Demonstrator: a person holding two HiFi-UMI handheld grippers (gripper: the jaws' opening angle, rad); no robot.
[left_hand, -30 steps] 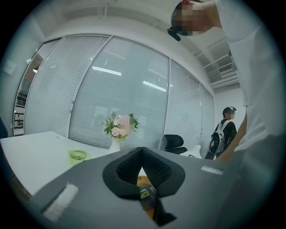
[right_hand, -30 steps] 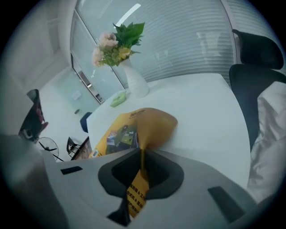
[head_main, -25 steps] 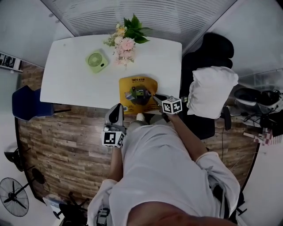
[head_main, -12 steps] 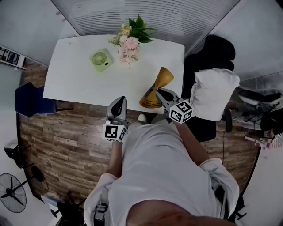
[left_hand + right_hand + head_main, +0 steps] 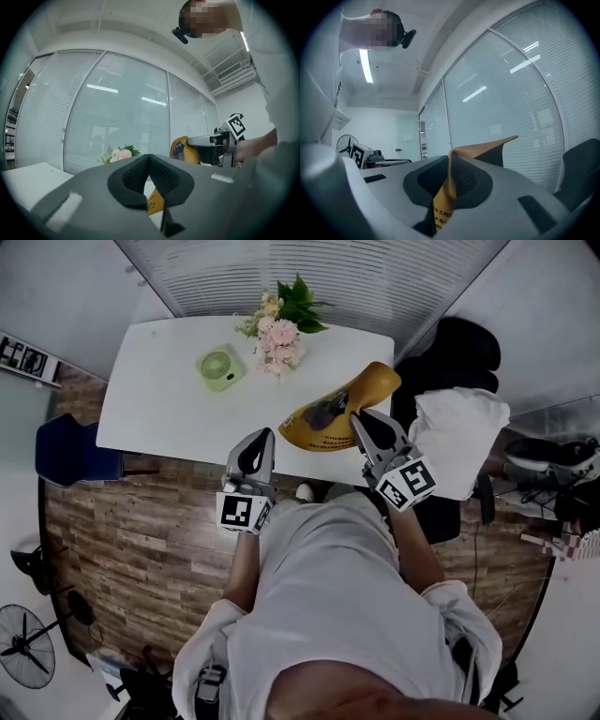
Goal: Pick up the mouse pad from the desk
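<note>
Desk [image 5: 159, 399]: white rectangular top with rounded corners, its far edge close to the slatted blinds. It stands on a wood-plank floor [image 5: 141, 540].

On the top, toward the far edge:
- a small green fan [image 5: 220, 367], round grille showing from above;
- a bunch of pink and cream flowers [image 5: 278, 332] with green leaves, just right of the fan and apart from it. Possibly in a vase; the blooms hide the base.

A blue chair [image 5: 70, 451] stands on the floor at the desk's left end.
</note>
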